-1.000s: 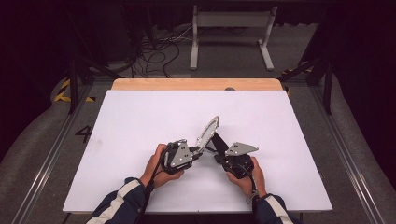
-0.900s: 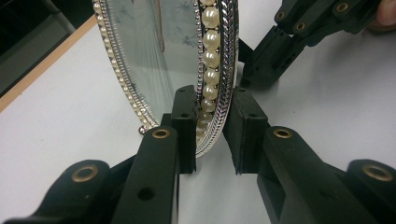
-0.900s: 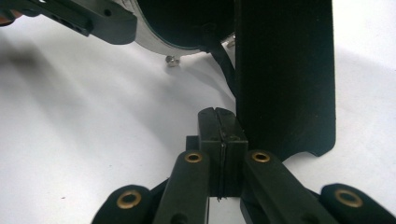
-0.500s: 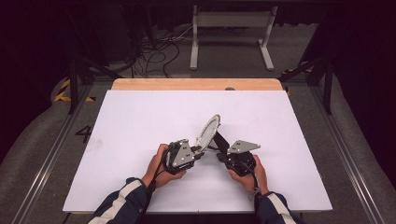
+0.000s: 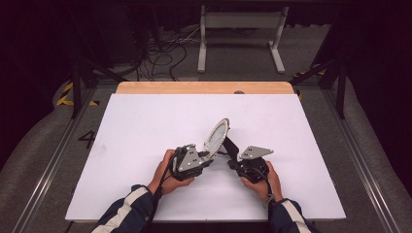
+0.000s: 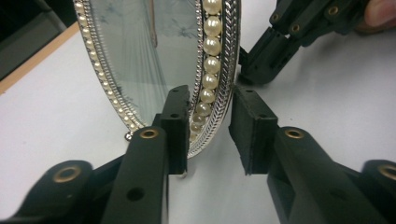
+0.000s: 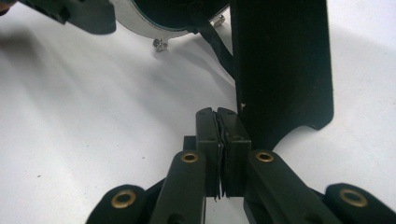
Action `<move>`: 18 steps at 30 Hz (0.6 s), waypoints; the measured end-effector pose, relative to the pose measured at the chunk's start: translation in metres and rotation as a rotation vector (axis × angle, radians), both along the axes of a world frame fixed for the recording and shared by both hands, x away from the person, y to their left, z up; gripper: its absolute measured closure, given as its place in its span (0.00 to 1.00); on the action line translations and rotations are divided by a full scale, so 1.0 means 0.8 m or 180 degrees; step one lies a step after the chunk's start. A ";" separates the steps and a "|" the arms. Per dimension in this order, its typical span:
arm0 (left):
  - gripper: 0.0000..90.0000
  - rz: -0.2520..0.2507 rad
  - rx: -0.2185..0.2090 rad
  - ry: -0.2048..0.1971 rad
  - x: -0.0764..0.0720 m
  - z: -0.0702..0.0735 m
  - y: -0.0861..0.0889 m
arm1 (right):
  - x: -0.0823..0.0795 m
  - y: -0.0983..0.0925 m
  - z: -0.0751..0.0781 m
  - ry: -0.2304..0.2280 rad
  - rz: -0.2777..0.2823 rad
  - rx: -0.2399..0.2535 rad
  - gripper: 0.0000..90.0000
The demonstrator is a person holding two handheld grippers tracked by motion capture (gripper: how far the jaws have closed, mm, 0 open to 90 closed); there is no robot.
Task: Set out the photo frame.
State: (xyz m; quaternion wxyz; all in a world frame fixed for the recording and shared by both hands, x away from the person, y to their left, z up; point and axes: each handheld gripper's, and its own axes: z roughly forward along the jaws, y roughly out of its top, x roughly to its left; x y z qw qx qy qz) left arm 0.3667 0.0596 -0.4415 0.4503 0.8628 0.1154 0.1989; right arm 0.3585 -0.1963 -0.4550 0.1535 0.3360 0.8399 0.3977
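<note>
1. As the left claw (image 6: 208, 135) has just been opening, its jaws now stand partly apart astride the lower rim of an oval pearl-trimmed picture frame (image 6: 154, 56); one pad lies against the glass face, the other stands clear of the silver edge.

2. The frame (image 5: 217, 135) stands tilted on the white desk (image 5: 136, 126), near its middle, its top leaning toward 1 o'clock.

3. At 4 o'clock of the frame, the right claw (image 7: 217, 140) is pinched tight, its pads meeting just beside the black easel stand (image 7: 280, 65) at the frame's back; whether they nip the stand's edge cannot be told.

4. Compared with a second earlier, the frame keeps the same lean and neither hand has shifted noticeably in the high view.

5. The loosened left grip suggests the frame is being left to rest on its own stand and feet. The likely next step is drawing that claw clear without nudging the rim, since a brush could tip the frame over.
</note>
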 end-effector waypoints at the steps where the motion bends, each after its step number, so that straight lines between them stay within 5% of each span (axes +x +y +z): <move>1: 0.70 0.0000 0.0000 0.0000 0.000 0.000 0.000 | 0.000 0.000 0.000 0.0000 0.0000 0.0000 0.99; 8: 0.59 0.0051 0.0091 0.0137 0.010 -0.010 -0.004 | -0.005 -0.003 0.001 0.0005 -0.0002 -0.0024 0.99; 18: 0.76 -0.0041 0.0196 0.0012 0.013 -0.009 0.000 | -0.002 -0.004 -0.001 0.0005 -0.0014 -0.0046 1.00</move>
